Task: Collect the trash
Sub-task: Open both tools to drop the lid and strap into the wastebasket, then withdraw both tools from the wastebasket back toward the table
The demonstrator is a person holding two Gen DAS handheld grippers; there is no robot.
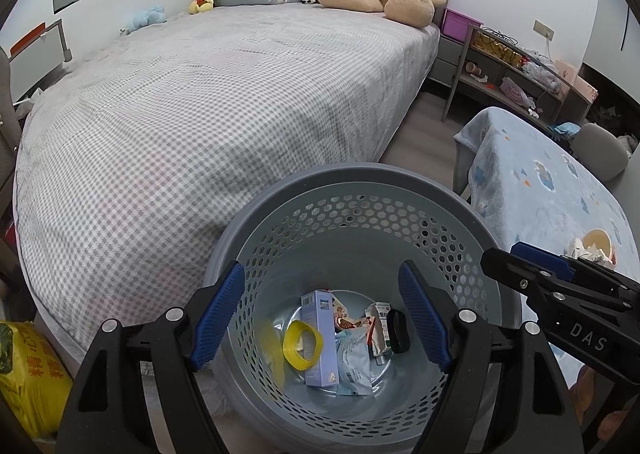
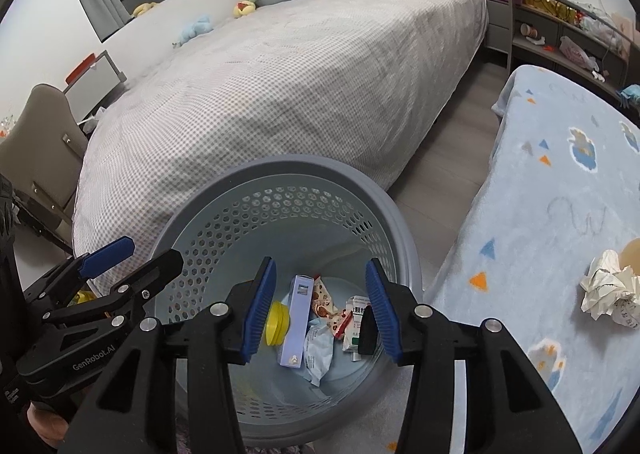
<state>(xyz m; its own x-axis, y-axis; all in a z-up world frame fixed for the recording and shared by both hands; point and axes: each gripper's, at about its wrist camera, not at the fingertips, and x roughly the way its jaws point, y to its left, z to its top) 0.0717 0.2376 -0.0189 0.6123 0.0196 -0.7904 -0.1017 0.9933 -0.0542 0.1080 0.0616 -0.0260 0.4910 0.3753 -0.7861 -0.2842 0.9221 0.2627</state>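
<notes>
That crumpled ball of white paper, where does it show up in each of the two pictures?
Left wrist view: the crumpled paper sits at the far right edge, on the blue blanket, partly hidden behind the right gripper.
Right wrist view: it lies at the right edge, lower middle, on the same blanket.
Shared landmark: the grey perforated basket in the bottom centre of both views.

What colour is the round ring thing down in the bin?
Yellow. The ring lies at the bottom of the grey bin, clearest in the left wrist view.
</notes>
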